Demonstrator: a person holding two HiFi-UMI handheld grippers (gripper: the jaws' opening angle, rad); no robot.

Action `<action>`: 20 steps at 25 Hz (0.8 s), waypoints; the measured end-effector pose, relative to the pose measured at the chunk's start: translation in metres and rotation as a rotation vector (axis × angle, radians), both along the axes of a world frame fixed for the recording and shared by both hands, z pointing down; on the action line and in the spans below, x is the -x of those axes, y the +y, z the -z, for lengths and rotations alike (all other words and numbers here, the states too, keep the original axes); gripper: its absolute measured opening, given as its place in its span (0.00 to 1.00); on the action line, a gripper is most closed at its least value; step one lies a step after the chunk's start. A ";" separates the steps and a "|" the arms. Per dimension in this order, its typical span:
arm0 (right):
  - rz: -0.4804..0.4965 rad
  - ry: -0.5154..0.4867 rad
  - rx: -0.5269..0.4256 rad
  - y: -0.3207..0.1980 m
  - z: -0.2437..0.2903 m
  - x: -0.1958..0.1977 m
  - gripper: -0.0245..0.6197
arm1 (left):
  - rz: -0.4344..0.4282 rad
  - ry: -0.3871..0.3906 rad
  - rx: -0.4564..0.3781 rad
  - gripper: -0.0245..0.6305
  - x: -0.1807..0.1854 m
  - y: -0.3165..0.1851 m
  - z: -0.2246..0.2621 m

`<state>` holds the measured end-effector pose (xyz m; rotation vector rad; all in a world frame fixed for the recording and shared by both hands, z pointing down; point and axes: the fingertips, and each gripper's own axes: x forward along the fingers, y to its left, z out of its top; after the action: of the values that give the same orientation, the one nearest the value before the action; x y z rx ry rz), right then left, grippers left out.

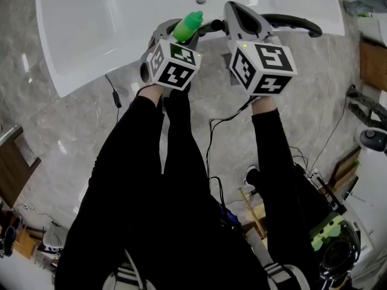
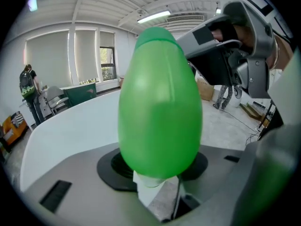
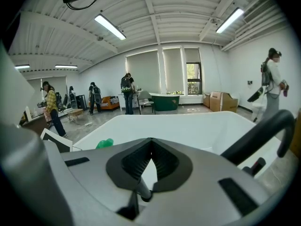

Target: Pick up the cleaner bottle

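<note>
From the head view I have the cleaner bottle up at about 12 o'clock, just over the near rim of the white bathtub. It pokes out tilted from the left hand-held gripper, and the right hand-held gripper sits just beside it at 1 o'clock. In the left gripper view the bottle fills the middle — a smooth, egg-shaped green plastic body with a rounded cap at 12 o'clock. The black pads sit against its lower belly, so I read this one as grasping the bottle. I judge it light and a little springy, with a glossy shell that could squirt out of a hard pinch. The belly at or just under its widest part looks the safest hold. In the right gripper view the grey jaws are clenched, their ribbed black pads meeting in a V with nothing between them — a green scrap at 8 o'clock, against the glossy tub, I take for the bottle.
</note>
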<state>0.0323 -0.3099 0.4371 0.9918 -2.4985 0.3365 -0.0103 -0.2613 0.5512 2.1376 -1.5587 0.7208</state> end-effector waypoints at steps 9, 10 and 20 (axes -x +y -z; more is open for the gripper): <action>0.013 0.010 0.009 -0.013 -0.013 -0.020 0.04 | 0.006 0.000 -0.014 0.33 -0.023 -0.013 -0.014; 0.012 0.011 0.009 -0.013 -0.013 -0.020 0.04 | 0.002 -0.001 -0.014 0.33 -0.023 -0.013 -0.014; 0.028 0.011 -0.004 -0.021 -0.004 -0.017 0.04 | 0.029 0.010 -0.034 0.33 -0.016 -0.017 -0.005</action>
<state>0.0495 -0.3305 0.4411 0.9566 -2.5016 0.3161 0.0056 -0.2782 0.5564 2.1350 -1.6043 0.6774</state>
